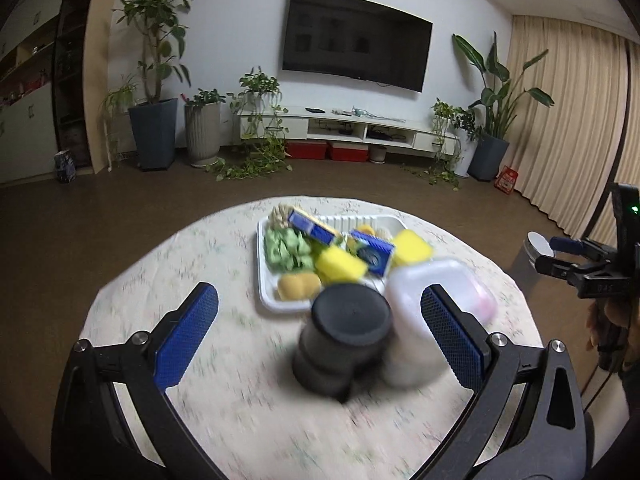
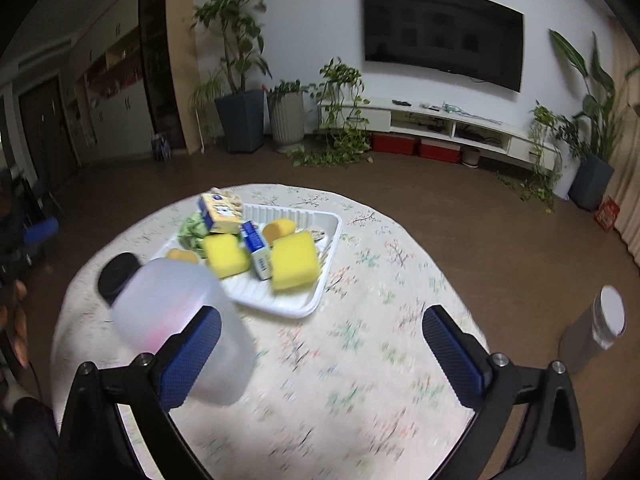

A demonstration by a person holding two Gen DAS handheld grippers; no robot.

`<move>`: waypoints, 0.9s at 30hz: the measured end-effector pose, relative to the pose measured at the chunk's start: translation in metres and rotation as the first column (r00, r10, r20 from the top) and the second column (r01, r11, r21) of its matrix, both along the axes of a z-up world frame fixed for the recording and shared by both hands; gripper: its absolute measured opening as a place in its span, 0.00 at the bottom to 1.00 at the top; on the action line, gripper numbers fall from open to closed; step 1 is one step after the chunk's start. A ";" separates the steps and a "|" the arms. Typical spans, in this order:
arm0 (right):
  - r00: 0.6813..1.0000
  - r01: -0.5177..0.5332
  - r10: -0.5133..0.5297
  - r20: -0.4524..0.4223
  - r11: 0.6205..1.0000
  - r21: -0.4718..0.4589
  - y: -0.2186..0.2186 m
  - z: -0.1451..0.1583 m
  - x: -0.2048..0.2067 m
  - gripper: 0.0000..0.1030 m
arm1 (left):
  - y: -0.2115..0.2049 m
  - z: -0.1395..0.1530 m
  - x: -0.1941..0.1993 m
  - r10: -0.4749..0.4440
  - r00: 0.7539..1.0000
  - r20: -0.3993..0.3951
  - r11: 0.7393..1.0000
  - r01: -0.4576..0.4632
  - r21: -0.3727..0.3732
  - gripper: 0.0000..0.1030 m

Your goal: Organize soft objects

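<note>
Wall television [image 1: 356, 40], potted plants [image 1: 154, 80], beige curtains [image 1: 568, 120], white console [image 1: 360, 126]

place: home living room | wall television [image 1: 357, 39] | potted plants [image 1: 154, 80]

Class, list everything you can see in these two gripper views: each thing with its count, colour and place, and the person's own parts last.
tray: one, white, on the table
sponges: two, yellow, in the tray
boxes: two, blue and yellow, in the tray
green soft things: a heap, tray's left side
black container: one, on the table near the tray
translucent container: one, whitish, beside the black one
table: one, round, floral cloth
television: one, black, on the wall
potted plants: several, along the wall
left gripper: open, blue pads
right gripper: open, blue pads
</note>
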State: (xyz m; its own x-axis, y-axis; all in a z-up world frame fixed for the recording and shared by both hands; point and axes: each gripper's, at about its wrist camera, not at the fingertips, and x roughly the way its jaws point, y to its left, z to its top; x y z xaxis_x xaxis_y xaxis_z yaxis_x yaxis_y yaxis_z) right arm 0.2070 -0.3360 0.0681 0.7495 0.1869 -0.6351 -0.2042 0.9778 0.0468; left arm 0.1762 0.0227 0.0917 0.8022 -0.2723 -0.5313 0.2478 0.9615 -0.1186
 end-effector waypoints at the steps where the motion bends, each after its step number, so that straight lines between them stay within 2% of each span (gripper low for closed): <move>1: 1.000 0.007 -0.007 0.007 1.000 0.016 0.000 0.000 -0.013 1.00 | -0.001 -0.001 -0.014 0.007 1.000 0.005 1.000 -0.007 -0.013 1.00; 6: 0.999 0.033 -0.036 0.036 0.996 0.086 0.005 -0.008 -0.071 1.00 | -0.011 -0.009 -0.055 0.051 0.998 -0.022 0.999 -0.051 -0.002 1.00; 13: 0.997 0.047 -0.053 0.056 0.994 0.102 0.038 -0.029 -0.133 1.00 | -0.026 -0.022 -0.094 0.083 0.994 -0.065 0.997 -0.083 0.006 1.00; 20: 0.995 0.091 -0.095 0.041 0.990 0.107 0.061 -0.043 -0.157 1.00 | -0.034 -0.022 -0.114 0.106 0.993 -0.049 0.994 -0.105 0.027 1.00; 27: 0.990 0.125 -0.130 0.058 0.989 0.083 0.069 -0.040 -0.167 1.00 | -0.042 -0.021 -0.120 0.156 0.987 -0.045 0.986 -0.153 0.071 1.00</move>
